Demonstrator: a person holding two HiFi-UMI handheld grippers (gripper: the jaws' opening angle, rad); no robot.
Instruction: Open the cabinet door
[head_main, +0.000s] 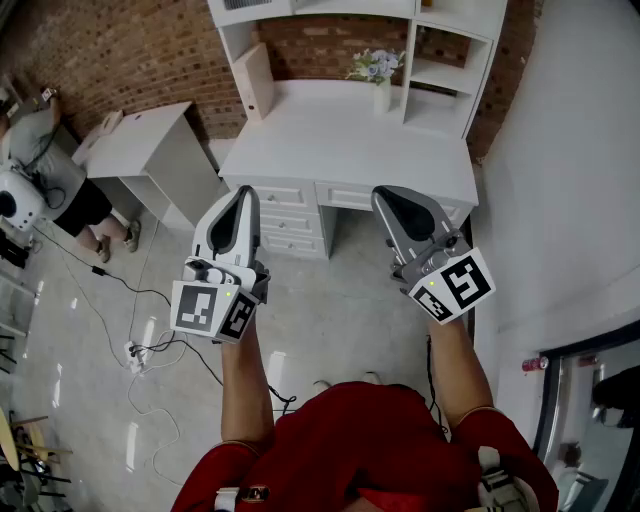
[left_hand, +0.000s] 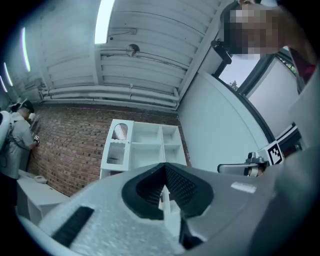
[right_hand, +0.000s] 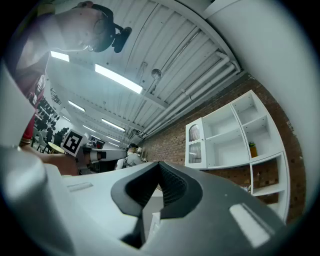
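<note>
A white desk (head_main: 340, 140) carries a shelf hutch against the brick wall. The cabinet door (head_main: 258, 80) is a white panel with ribbed, arched glass at the hutch's left end; it also shows in the left gripper view (left_hand: 116, 145) and the right gripper view (right_hand: 194, 146). I cannot tell whether it stands flush or ajar. My left gripper (head_main: 243, 192) and right gripper (head_main: 386, 193) are held side by side over the floor in front of the desk, well short of the door and tilted slightly upward. Both are shut with nothing between the jaws (left_hand: 162, 187) (right_hand: 159, 176).
Drawers (head_main: 290, 208) line the desk front. A vase of flowers (head_main: 380, 72) stands on the desktop. A small white table (head_main: 150, 140) and a person (head_main: 50, 175) are at the left, cables (head_main: 140, 350) lie on the floor, and a white wall (head_main: 570, 150) runs along the right.
</note>
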